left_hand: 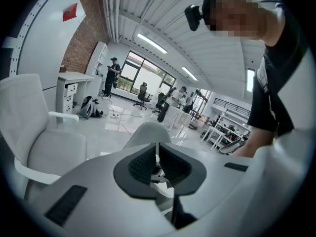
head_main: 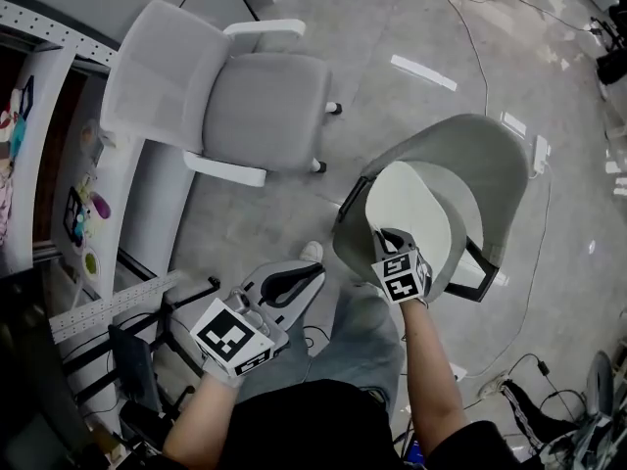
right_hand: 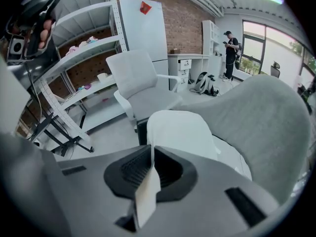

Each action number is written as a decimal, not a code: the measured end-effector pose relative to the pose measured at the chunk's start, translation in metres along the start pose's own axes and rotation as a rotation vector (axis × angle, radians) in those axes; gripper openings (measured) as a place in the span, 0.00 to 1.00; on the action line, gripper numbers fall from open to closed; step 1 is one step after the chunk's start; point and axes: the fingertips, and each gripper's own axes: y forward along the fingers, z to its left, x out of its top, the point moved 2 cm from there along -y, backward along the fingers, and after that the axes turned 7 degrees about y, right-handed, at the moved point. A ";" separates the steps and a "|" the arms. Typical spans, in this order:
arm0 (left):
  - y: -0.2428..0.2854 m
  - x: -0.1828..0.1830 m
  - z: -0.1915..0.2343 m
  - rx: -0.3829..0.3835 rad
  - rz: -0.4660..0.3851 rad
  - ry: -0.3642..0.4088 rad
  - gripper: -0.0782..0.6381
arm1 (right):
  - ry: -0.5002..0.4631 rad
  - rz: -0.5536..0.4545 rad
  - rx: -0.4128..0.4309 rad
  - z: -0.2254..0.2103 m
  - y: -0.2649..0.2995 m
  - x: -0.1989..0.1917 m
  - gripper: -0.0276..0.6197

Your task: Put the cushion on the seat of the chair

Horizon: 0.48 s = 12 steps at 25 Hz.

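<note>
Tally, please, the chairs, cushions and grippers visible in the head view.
Chairs: 2 (office chair, shell chair)
Cushions: 1 (cushion)
Grippers: 2 (left gripper, right gripper)
Total: 5

A white office chair (head_main: 250,106) with armrests stands on the grey floor (head_main: 392,27), beside a metal shelf rack (head_main: 59,32). A thin cable (head_main: 480,55) lies across the floor.

We note the white cushion (head_main: 416,209) tilted steeply, pinched at its near edge, over the seat of the grey shell chair (head_main: 495,160).
</note>
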 end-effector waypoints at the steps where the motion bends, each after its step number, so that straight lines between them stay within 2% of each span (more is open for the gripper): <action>1: -0.003 -0.002 0.003 0.006 0.001 -0.008 0.15 | -0.009 0.018 -0.003 0.003 0.007 -0.002 0.09; 7: -0.009 -0.013 0.010 0.026 0.005 -0.045 0.15 | -0.007 0.110 -0.034 -0.002 0.039 -0.020 0.09; 12: -0.006 -0.024 0.013 0.024 0.015 -0.064 0.15 | 0.002 0.154 -0.017 -0.009 0.059 -0.040 0.09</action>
